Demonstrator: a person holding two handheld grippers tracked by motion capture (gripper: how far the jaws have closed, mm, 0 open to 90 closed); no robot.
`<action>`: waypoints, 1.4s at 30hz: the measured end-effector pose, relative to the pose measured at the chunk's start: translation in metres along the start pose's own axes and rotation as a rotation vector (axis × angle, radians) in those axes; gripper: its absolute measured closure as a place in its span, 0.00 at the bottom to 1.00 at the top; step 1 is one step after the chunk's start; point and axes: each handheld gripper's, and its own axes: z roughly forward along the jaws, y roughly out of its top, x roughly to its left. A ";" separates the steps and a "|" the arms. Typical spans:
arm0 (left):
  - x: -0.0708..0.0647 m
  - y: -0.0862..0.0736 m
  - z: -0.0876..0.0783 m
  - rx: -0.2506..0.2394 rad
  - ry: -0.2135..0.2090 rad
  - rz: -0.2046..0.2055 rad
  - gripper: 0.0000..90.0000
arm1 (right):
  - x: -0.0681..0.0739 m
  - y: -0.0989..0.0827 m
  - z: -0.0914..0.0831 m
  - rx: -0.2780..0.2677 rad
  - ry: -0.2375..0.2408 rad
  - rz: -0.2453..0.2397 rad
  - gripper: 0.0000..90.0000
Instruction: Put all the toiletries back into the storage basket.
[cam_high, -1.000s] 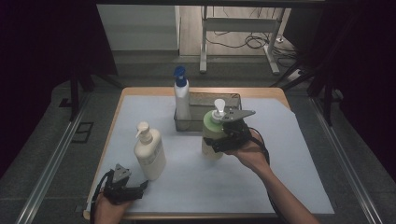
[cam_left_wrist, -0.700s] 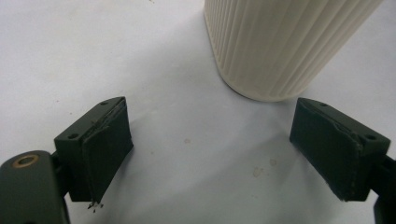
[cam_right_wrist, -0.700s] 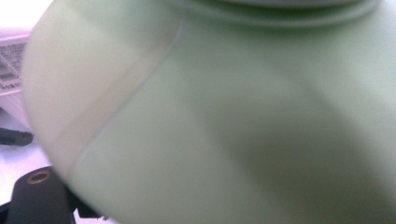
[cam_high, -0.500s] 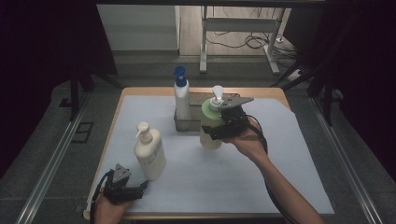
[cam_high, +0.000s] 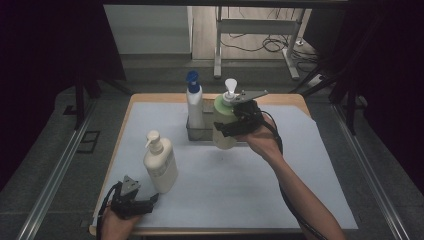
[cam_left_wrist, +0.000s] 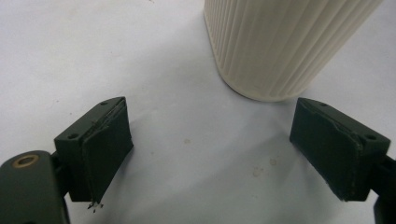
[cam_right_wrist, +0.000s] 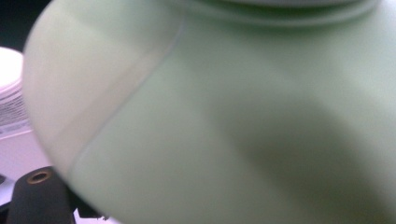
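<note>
Nearest me, my left tongs (cam_high: 150, 200) rest on the white tabletop (cam_high: 240, 200), jaws spread with nothing between them; just beyond stands the ribbed cream pump bottle (cam_high: 160, 162), upright; farther out, my right tongs (cam_high: 225, 125) grip the green pump bottle (cam_high: 223, 112), lifted clear of the tabletop beside the grey tray (cam_high: 197, 134); in it stands the blue-capped bottle (cam_high: 194, 102).
</note>
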 end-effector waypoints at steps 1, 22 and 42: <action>0.000 0.000 0.000 0.000 0.001 0.003 0.14 | -0.001 0.001 0.001 0.001 -0.005 -0.002 0.14; 0.000 0.000 0.000 0.003 -0.001 0.003 0.14 | -0.028 0.017 0.025 0.011 -0.071 0.032 0.14; 0.000 0.000 0.000 0.004 -0.001 0.004 0.14 | -0.043 0.028 0.050 0.025 -0.115 0.067 0.14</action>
